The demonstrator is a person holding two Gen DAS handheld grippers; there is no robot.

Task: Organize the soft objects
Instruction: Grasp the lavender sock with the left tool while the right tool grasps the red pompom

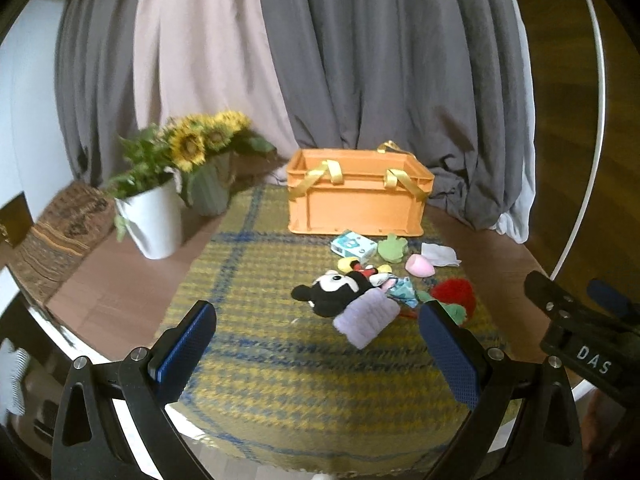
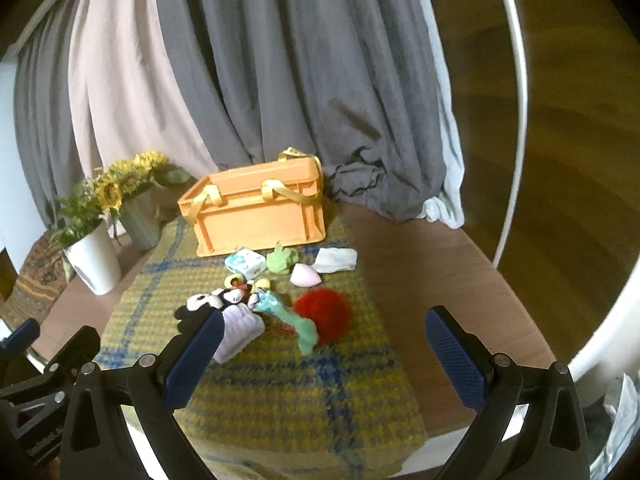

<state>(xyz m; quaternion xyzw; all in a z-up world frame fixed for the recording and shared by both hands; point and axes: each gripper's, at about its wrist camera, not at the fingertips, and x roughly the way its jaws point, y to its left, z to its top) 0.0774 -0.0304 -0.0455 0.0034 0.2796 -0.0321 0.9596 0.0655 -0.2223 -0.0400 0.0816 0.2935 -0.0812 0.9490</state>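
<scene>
Both tools hang short of the pile with jaws spread wide and empty: the left gripper (image 1: pixel 316 350) frames the toys in the lower centre of its view, and the right gripper (image 2: pixel 324 354) does the same in its own. The soft things lie scattered on the yellow-and-blue woven mat (image 1: pixel 256 380), between the jaws and the orange crate (image 1: pixel 356 196) with yellow ribbon handles at mid-frame. Nearest is the lilac ribbed plush piece (image 1: pixel 366 318), its long axis running diagonally from lower centre toward upper right, touching the black-and-white mouse plush (image 1: pixel 334 292). It sits just ahead of the left tool's right jaw, so that hand looks better placed. The fluffy red pompom (image 2: pixel 324 314) and the limp green sock (image 2: pixel 306 330) suit the right hand. Everything looks squashy, so a deep pinch seems wise
</scene>
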